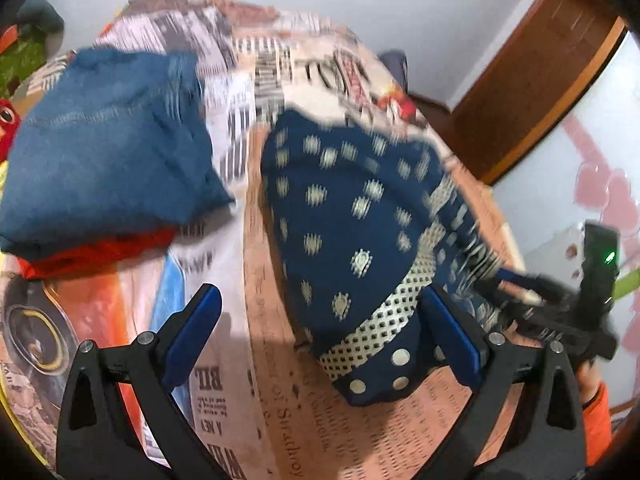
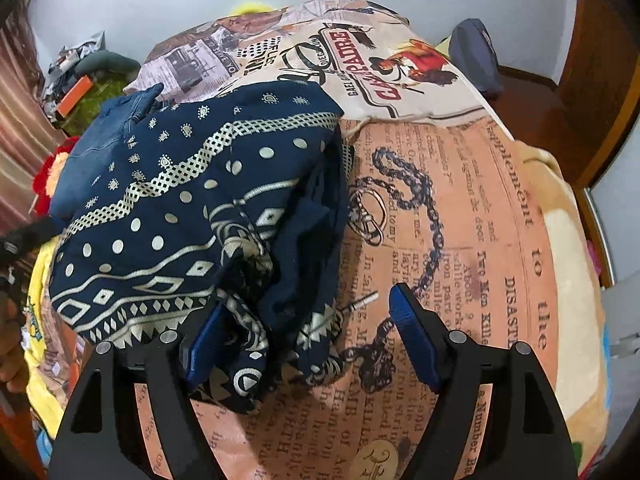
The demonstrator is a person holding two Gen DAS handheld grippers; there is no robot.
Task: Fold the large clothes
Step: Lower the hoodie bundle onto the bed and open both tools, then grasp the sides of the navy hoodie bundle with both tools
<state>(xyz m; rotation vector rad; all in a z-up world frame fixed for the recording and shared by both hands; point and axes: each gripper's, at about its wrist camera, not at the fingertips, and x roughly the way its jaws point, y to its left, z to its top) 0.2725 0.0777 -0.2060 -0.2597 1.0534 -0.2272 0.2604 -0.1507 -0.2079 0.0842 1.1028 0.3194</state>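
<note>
A navy garment with a cream dot and diamond print (image 1: 340, 220) (image 2: 180, 208) lies bunched in a rough fold on the bed. My left gripper (image 1: 324, 336) is open, low over the sheet. The garment's near corner lies between its fingers, close against the right-hand one. My right gripper (image 2: 310, 340) is open too, at the garment's other side. A loose fold drapes over its left finger (image 2: 208, 344), and its right finger hangs over bare sheet. A metal-tipped drawstring (image 2: 364, 300) pokes out of the cloth.
Folded blue denim (image 1: 100, 148) (image 2: 104, 148) rests on a red garment (image 1: 100, 252) left of the navy one. The newspaper-print sheet (image 1: 280, 400) (image 2: 460, 240) covers the bed, with a printed pillow (image 2: 380, 68) behind. A wooden door frame (image 1: 540, 80) and a beige blanket (image 2: 572, 280) lie right.
</note>
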